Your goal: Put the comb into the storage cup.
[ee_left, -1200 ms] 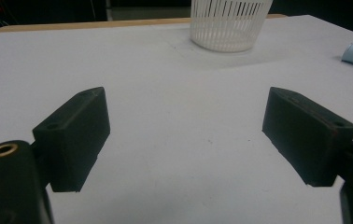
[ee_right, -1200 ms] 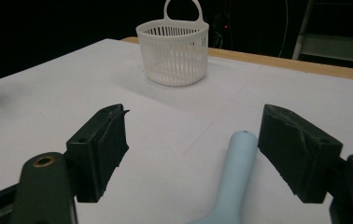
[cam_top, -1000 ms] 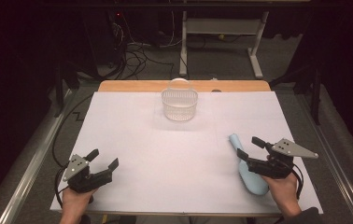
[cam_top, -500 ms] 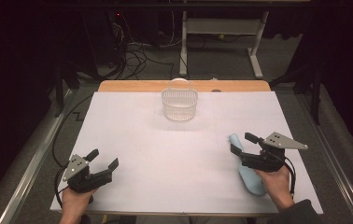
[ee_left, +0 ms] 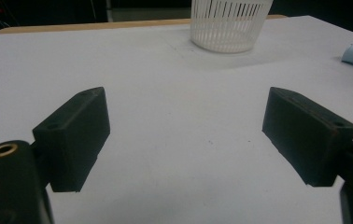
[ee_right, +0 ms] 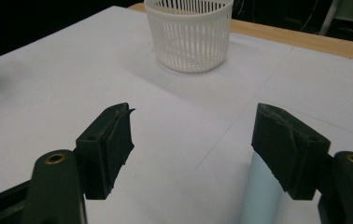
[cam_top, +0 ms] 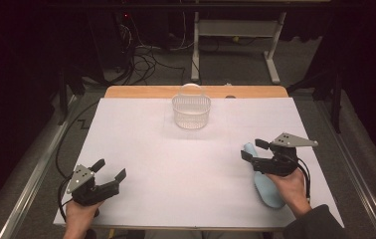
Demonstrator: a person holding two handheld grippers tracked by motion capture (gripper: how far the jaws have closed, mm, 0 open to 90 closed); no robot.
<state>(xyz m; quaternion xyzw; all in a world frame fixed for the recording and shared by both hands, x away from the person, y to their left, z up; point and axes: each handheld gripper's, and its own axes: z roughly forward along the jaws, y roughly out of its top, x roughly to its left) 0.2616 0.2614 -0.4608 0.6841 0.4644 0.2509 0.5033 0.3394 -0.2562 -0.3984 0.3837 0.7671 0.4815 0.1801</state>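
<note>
A: So, the right tool (cam_top: 252,151) — how does it stand?

B: Jaws wide apart, gripping nothing. In the right gripper view its right jaw hangs over the near end of the pale blue object (ee_right: 261,196), which lies flat on the tabletop (cam_top: 176,169).

A: And the left tool (cam_top: 110,171)?

B: Also spread open and empty, low over the near left part of the white sheet, well apart from everything else.

A: What sits further out?

B: A white slotted basket (cam_top: 191,111) stands upright near the far edge, in the middle. The sheet between it and both tools is bare. In the high view the pale blue object (cam_top: 264,181) lies along the near right side, partly under the right hand (cam_top: 291,186).

A: Any change from a second ago?

B: The right tool has moved left and slightly away from the person, so it now sits over the object's far end. The left tool, basket and object have stayed put.
</note>
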